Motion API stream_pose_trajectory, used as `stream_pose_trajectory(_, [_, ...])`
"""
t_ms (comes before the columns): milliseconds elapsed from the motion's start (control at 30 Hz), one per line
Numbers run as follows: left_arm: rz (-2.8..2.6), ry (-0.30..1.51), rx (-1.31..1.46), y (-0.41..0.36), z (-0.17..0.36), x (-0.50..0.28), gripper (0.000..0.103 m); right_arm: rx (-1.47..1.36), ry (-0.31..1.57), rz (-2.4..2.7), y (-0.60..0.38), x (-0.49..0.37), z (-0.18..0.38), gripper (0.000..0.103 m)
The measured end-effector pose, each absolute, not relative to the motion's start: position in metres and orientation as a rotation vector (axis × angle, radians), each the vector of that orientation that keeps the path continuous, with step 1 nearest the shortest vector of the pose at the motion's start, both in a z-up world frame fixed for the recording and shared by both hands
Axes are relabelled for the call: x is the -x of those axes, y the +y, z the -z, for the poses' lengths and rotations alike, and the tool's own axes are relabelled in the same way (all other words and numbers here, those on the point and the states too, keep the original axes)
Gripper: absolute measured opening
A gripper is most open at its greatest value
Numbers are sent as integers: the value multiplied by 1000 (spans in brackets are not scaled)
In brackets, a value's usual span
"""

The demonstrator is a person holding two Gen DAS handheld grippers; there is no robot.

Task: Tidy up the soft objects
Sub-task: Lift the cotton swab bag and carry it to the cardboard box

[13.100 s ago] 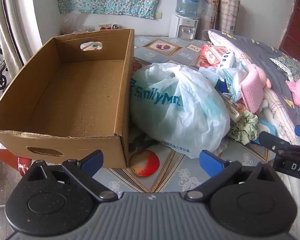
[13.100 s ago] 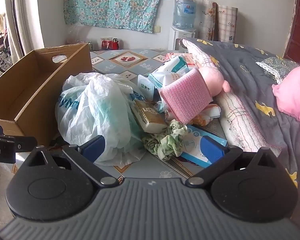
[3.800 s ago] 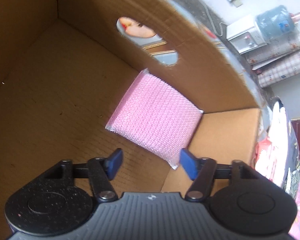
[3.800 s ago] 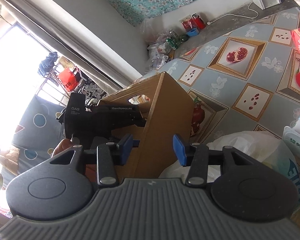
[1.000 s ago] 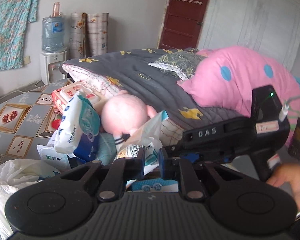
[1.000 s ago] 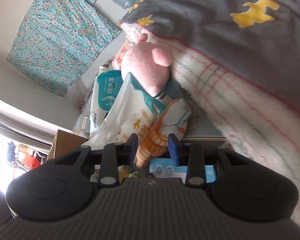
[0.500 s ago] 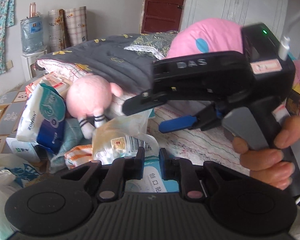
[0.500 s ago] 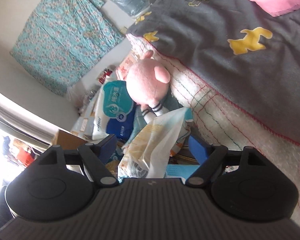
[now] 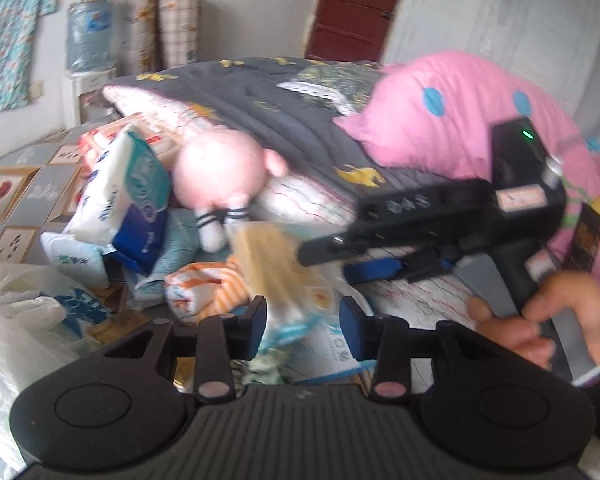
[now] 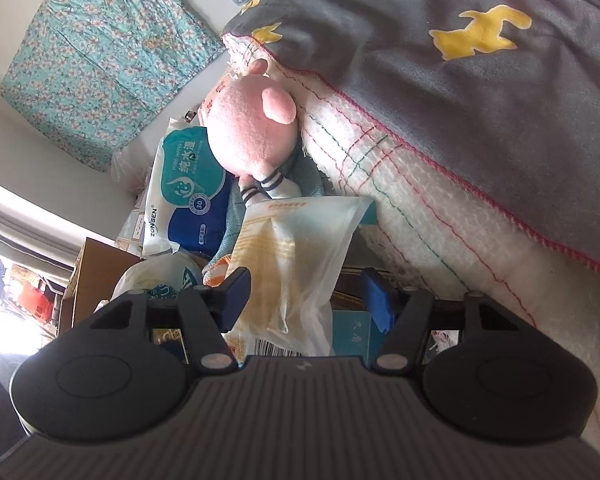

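Ahead of the left gripper (image 9: 302,326): 1 pink plush toy (image 9: 222,174), 1 clear packet of yellow cloths (image 9: 276,268), 1 teal-and-blue wipes pack (image 9: 130,200), 1 orange-striped bundle (image 9: 216,288), 1 white plastic bag (image 9: 16,340). To its right: 1 pink pillow (image 9: 456,120), 1 grey quilt (image 9: 284,108), 1 right gripper (image 9: 340,258).

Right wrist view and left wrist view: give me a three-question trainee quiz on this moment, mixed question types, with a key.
1. True or false: the right gripper is clamped shut on the clear packet.
2. Multiple choice: the pink plush toy lies against A) a cardboard box, B) the grey blanket, C) a water bottle.
3. Fill in: the left gripper is ____, with a pale packet between its fingers.

Key
1. False: its jaws stand apart on either side of the packet.
2. B
3. open
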State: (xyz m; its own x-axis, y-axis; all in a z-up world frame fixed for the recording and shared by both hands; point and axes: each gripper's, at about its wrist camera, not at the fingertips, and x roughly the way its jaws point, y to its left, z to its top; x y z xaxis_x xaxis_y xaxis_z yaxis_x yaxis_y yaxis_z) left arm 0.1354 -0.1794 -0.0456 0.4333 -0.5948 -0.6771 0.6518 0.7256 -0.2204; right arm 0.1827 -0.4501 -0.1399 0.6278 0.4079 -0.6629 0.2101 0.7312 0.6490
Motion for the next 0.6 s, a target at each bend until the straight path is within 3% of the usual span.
stream_pose_trajectory(267, [746, 994, 80, -188, 70, -178, 46, -773, 920, -120, -452, -187, 147, 57])
stream_pose_trajectory(433, [749, 1060, 137, -189, 80, -192, 51, -782, 903, -134, -451, -188, 148, 42])
stream_pose_trajectory(600, [777, 1071, 202, -187, 81, -201, 47, -796, 881, -138, -451, -187, 143, 33])
